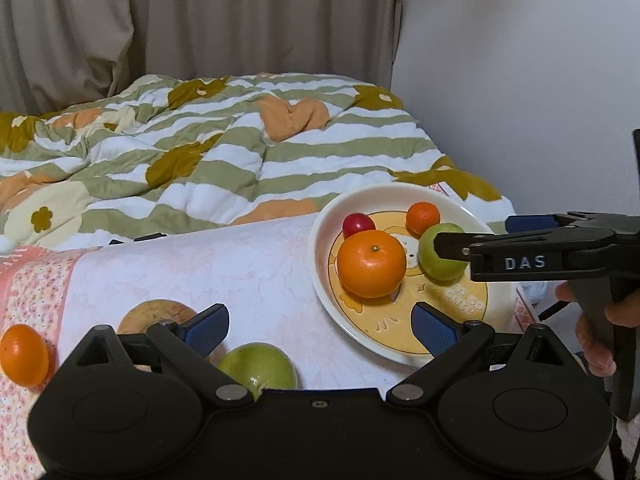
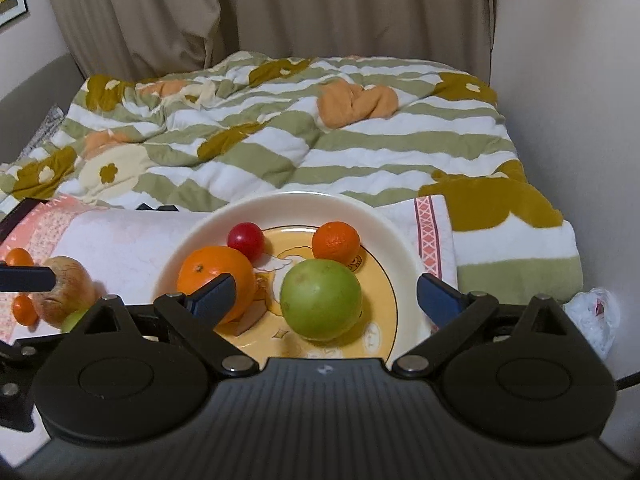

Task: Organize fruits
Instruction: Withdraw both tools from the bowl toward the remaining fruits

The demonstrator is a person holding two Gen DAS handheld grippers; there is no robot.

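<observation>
One plate (image 2: 404, 240) holds four fruits: one large orange (image 2: 212, 270) at nine o'clock, one small red fruit (image 2: 245, 239) at eleven, one small orange (image 2: 335, 241) at one and one green apple (image 2: 320, 300) at five. Off the plate, toward eight o'clock on the cloth, lie two more small oranges (image 2: 18, 258) (image 2: 23, 310), one tan round fruit (image 2: 64, 292) and one second green fruit (image 1: 260, 368). That makes eight fruits and two grippers (image 1: 320, 324) (image 2: 326, 300).

Both wrist cameras look steeply down over the bed's near edge toward the curtain (image 2: 320, 8). The right sits close above the plate (image 2: 400, 240); the left views it from farther left.
</observation>
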